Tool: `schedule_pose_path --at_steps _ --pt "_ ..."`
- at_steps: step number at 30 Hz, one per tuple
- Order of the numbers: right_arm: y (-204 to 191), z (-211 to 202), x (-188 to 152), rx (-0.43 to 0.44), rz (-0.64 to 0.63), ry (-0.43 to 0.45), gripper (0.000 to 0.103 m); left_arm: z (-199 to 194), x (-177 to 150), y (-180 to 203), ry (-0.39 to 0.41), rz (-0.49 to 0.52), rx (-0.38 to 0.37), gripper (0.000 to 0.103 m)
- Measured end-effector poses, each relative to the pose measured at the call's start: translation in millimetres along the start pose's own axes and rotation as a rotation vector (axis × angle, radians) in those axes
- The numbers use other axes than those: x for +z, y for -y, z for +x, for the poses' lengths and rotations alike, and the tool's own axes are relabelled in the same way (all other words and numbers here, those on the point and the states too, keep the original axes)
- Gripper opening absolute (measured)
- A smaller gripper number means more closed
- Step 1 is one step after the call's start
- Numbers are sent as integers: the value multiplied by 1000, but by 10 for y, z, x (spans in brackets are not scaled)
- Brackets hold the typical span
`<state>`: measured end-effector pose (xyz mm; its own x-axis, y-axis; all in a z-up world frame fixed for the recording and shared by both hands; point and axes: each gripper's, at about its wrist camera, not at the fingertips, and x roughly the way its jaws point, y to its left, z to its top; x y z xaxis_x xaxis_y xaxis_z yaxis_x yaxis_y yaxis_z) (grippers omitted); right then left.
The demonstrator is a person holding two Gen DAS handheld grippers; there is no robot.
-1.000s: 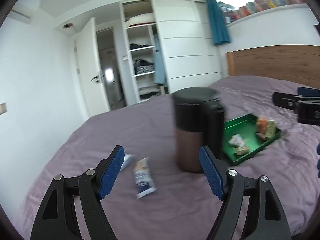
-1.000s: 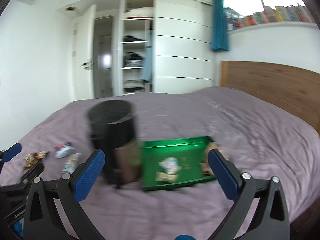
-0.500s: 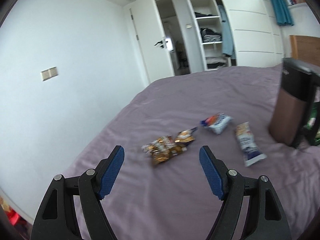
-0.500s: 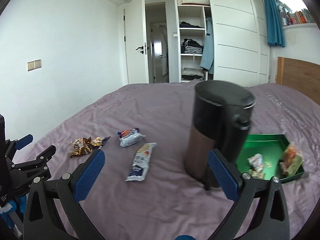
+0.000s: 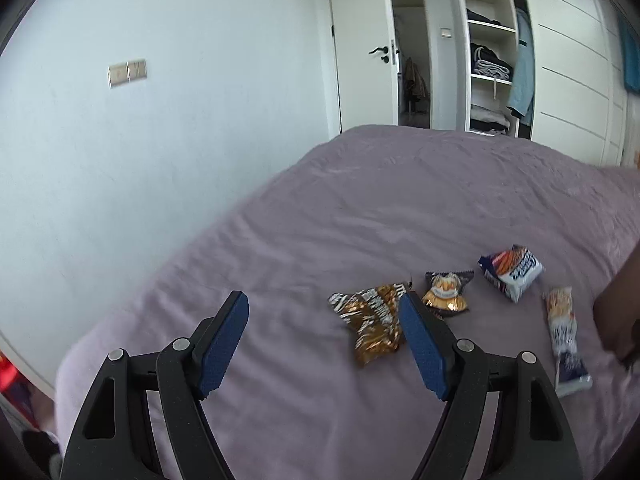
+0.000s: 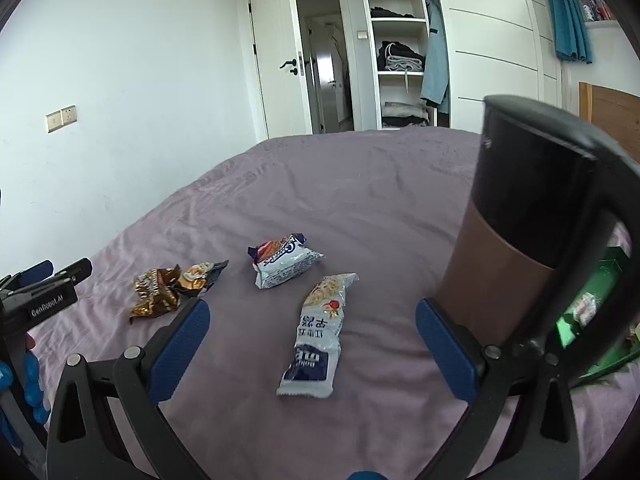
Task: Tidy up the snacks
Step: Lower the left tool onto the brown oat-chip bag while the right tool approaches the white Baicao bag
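Several snack packets lie on the purple bedspread [image 5: 360,208]. A gold-brown packet [image 5: 370,320] [image 6: 154,291] lies just beyond my open, empty left gripper [image 5: 324,344], near its right finger. A small dark packet [image 5: 446,292] [image 6: 200,274], a white-blue packet [image 5: 512,274] [image 6: 284,264] and a long white packet [image 5: 564,340] [image 6: 320,332] lie further right. My right gripper [image 6: 312,352] is open and empty, with the long packet between and beyond its fingers. A green tray [image 6: 592,312] with snacks shows at the right edge.
A tall brown and black thermos [image 6: 524,220] stands upright in front of the tray, close to my right gripper's right finger. The bed's left edge runs along a white wall [image 5: 160,140]. A door and open wardrobe [image 6: 400,52] stand behind.
Both grippers swung left and came closer to the bed. The loose packets came into the centre of both views; the thermos and tray slid to the right.
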<state>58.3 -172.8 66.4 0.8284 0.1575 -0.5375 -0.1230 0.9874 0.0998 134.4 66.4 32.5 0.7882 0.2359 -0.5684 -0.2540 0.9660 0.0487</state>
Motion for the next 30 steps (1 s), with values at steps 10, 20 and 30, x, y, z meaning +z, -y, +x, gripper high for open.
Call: schedule_pose_path --at_steps 10,20,30 --pt "47 647 -33 -9 8 -85 103 620 17 237 -139 -86 -86 72" --pt "99 1069 -148 7 48 -162 103 1046 -102 282 -244 -139 -106 74" --pt "169 1346 -263 30 90 -257 103 1268 -193 304 -308 -150 -101 95"
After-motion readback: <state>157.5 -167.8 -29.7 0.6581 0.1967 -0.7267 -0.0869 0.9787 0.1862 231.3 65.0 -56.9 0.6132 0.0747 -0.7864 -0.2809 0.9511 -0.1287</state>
